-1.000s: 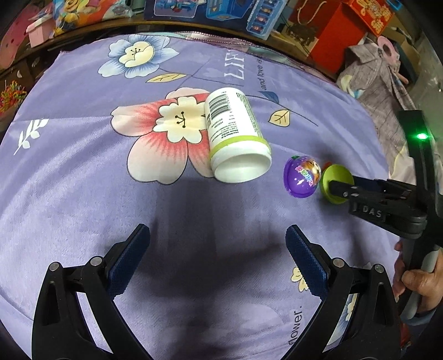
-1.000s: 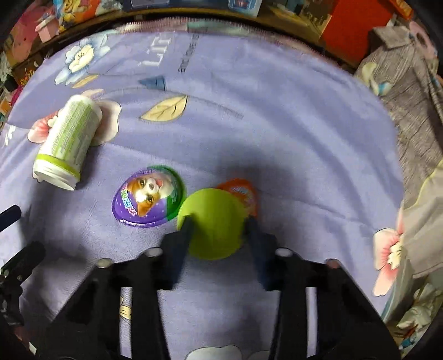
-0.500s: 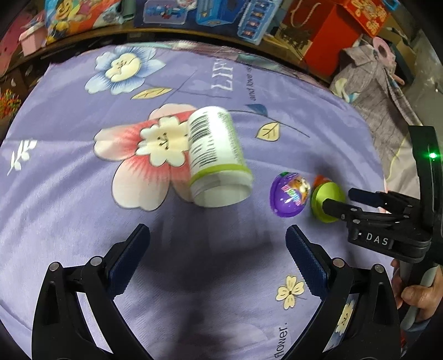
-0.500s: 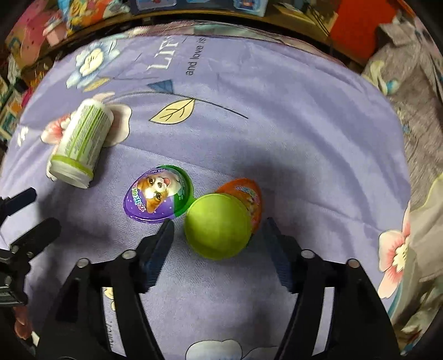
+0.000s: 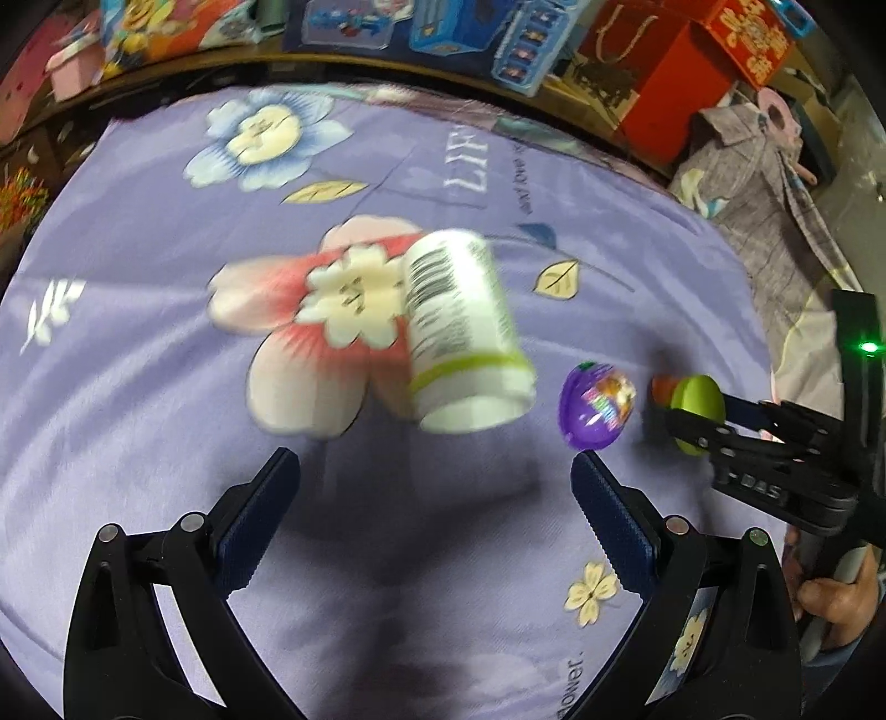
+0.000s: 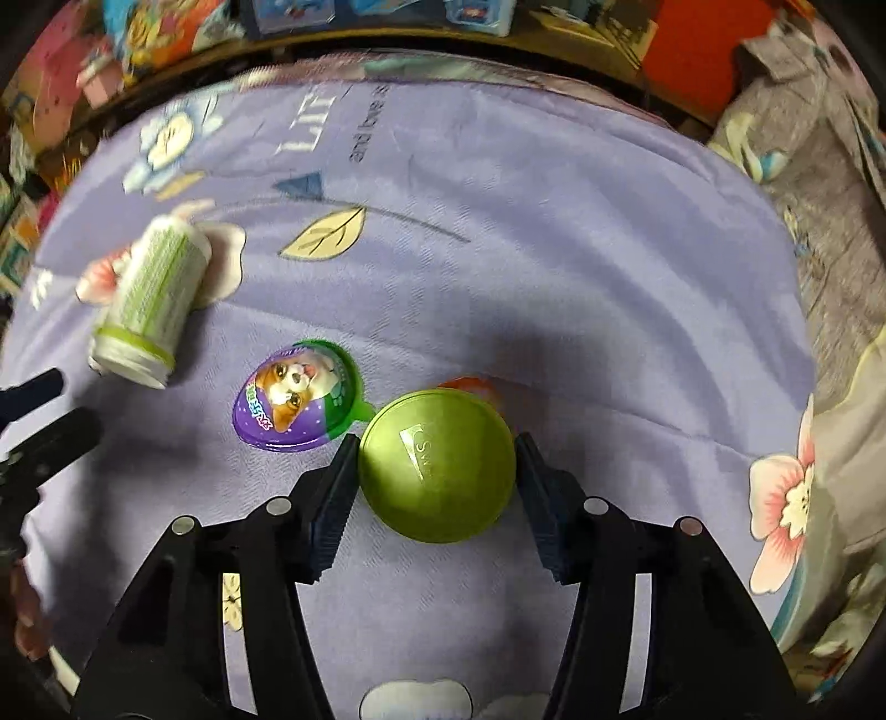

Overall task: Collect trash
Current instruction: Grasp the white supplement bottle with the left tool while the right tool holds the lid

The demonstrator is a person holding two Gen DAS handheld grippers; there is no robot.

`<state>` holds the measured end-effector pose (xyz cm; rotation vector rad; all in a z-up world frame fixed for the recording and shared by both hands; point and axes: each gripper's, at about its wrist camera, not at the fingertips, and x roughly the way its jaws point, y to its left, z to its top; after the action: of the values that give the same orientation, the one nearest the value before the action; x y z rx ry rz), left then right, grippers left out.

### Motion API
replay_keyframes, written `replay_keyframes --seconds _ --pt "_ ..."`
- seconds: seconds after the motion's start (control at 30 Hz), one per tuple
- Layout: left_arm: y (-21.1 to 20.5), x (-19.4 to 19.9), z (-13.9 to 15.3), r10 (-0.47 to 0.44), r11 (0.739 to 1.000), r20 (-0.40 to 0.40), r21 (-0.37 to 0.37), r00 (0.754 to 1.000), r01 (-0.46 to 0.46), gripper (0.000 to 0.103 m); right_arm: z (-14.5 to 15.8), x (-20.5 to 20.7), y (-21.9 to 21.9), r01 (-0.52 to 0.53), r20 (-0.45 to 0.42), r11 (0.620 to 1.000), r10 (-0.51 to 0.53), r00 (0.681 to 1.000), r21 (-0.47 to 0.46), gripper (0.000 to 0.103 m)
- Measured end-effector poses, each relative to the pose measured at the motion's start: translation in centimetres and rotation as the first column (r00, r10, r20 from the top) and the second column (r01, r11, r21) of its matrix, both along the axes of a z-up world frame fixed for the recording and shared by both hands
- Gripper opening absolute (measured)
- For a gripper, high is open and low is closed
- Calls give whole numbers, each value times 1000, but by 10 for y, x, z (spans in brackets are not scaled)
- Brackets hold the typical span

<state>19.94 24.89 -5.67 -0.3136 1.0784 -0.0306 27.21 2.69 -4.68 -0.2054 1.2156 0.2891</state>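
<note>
Now, your right gripper (image 6: 437, 471): jaws closing, ribbed pads flanking the smooth green round lid (image 6: 437, 464).
Your left gripper (image 5: 434, 498): spread wide, empty.
White bottle (image 5: 465, 332): cylindrical, lying on the purple floral cloth (image 5: 138, 387).
Egg capsule (image 6: 296, 394): glossy purple, beside lid.

Purple floral cloth (image 5: 166, 443) spread flat, printed with pink-red flower (image 5: 332, 327), blue flower (image 5: 266, 138), yellow leaf (image 6: 326, 235), white lettering (image 6: 310, 130). Beyond far edge: colourful boxes (image 5: 476, 33), red box (image 5: 681, 72). Grey checked garment (image 5: 775, 221) at right.
</note>
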Motion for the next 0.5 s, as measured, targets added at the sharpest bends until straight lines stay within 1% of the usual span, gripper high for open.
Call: replay_keyframes --seconds 0.07,0.13,0.23,0.3,0.37,0.4,0.43,0.47,0.5 --pt "-5 12 2 -16 1000 -4 14 1000 16 98 6 1 -10 21 1 1000 -21 1000 19 54" --pt "-4 27 1 -2 1000 -20 25 1000 2 98 9 0 -21 41 -4 998 -41 999 40 54" --pt "-1 42 -2 11 1000 -32 15 999 -10 98 8 1 -31 67 -23 995 -66 998 71 54" --pt "-5 52 -5 1 999 -39 37 999 0 96 6 2 -38 84 -37 993 -81 996 84 54" --pt "-9 60 -9 -7 998 -50 57 999 9 90 2 3 -45 100 -57 989 -94 994 106 54" --pt "-10 62 -11 -8 998 -55 63 998 11 80 1 3 -47 107 -63 988 -100 993 115 54" --pt "-11 64 -14 -9 998 -63 69 998 14 65 1 4 -51 115 -68 985 -107 992 127 54" --pt "-12 66 -19 -12 997 -76 71 997 18 56 1 3 -53 119 -68 984 -111 992 131 54" --pt "-13 67 -21 -11 997 -80 74 997 17 52 1 3 -55 122 -68 983 -114 991 135 54"
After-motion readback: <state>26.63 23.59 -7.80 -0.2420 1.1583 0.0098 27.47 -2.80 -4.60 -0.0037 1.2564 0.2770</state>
